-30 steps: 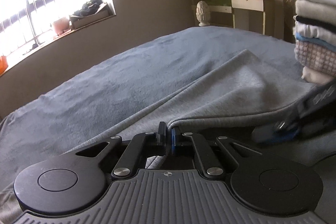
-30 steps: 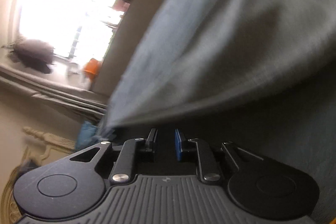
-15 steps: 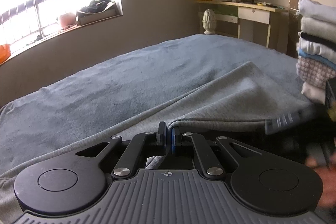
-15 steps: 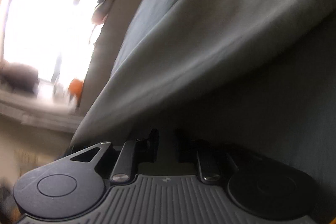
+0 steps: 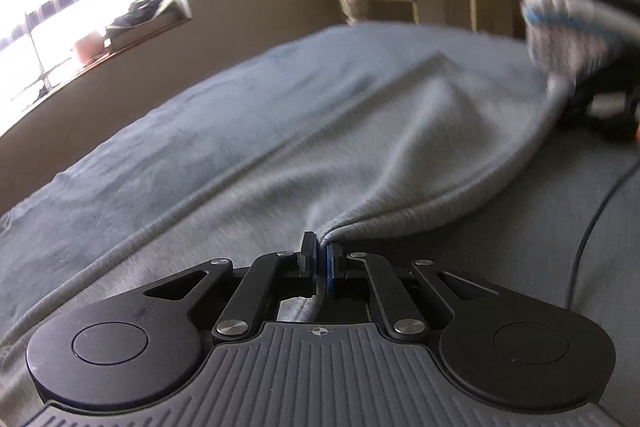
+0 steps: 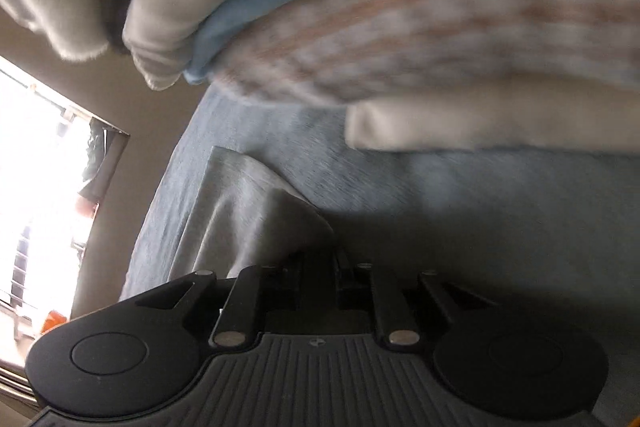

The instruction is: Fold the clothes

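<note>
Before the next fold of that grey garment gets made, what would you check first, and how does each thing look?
1. Left hand-held gripper pinches the grey garment at its hem: ok.
2. Right hand-held gripper has cloth between its fingers: cannot tell; its jaws are opening, in shadow.
3. Garment lies smooth: not ok, it bunches toward the left grip.
4. Blue blanket beside the garment is bare: ok.
5. Stack of folded clothes stays apart from the garment: cannot tell; it looms close and blurred.
</note>
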